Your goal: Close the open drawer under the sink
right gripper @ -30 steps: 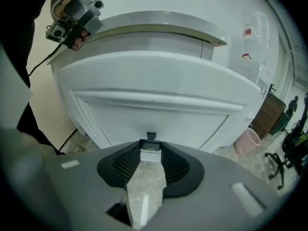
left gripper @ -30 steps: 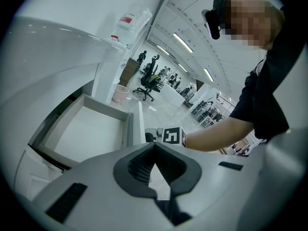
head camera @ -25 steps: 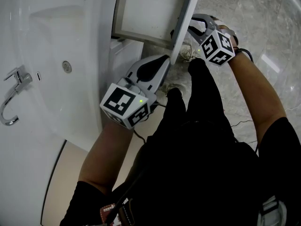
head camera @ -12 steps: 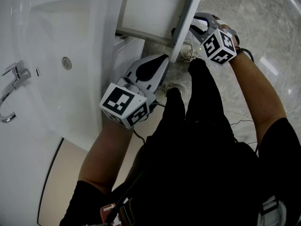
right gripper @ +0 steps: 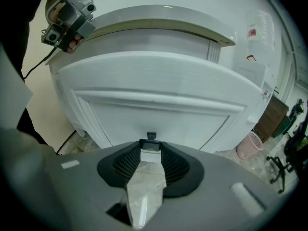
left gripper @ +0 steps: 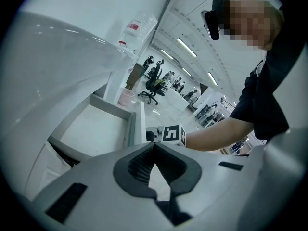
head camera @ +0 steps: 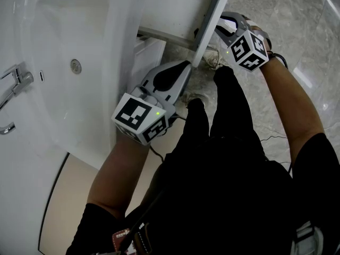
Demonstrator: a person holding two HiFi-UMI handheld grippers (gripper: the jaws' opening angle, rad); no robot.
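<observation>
The drawer (head camera: pixel 175 7) juts from under the sink (head camera: pixel 64 47) at twelve o'clock in the head view; the right gripper (right gripper: pixel 150 148), at one o'clock, is pinched narrowly on the small handle (right gripper: pixel 151 136) mid-front; the left gripper (left gripper: pixel 154 147), beside the front's near end, is closed and empty; the drawer looks rigid, probably light on runners; push squarely at the handle.

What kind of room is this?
Probably a bathroom mock-up inside a big office hall. There is a white sink with a faucet and a drawer below it, yet the left gripper view shows office chairs and long ceiling lights behind.
</observation>
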